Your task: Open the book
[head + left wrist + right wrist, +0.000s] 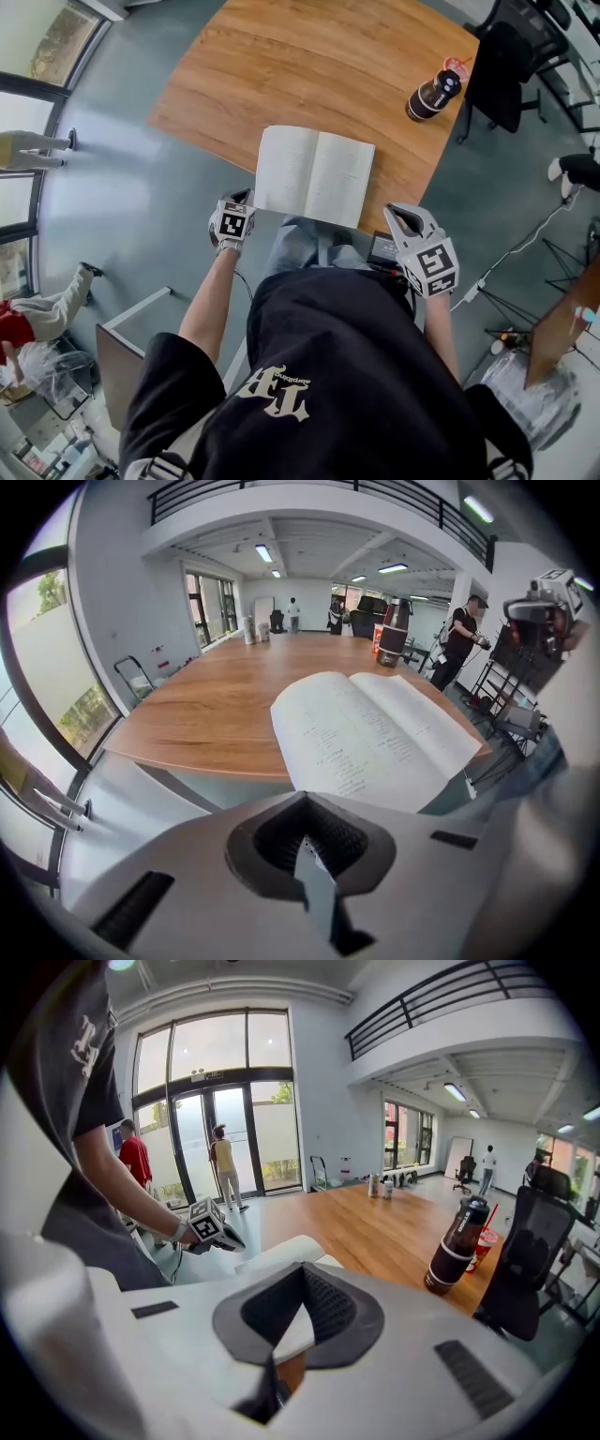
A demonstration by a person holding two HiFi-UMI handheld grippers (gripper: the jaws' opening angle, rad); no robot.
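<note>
Head view: book [314, 175] is already lying open, pages up, at the near edge of the wooden table [281, 66]. Its near-left corner hangs past the table edge. Pages show faint lines of print, too small to read.

Your left gripper [246, 195] sits at 8 o'clock from the book, tips just beside the near-left corner. I can't tell from here if it touches. Left gripper view has the jaws clenched together with nothing between them, and the open pages lie beyond the tips at 12 to 1 o'clock.

Your right gripper [396, 210] is at 4 o'clock from the book, off its near-right corner and apart from it. Right gripper view shows its jaws closed too, gripping nothing. A strip of white page and wood shows through the gap behind the tips.

Dark bottle [431, 94] stands upright at 2 o'clock from the book, near the far-right table edge. A red cup [457, 66] is just behind it. A black office chair [502, 66] is off the table corner at 2 o'clock.
</note>
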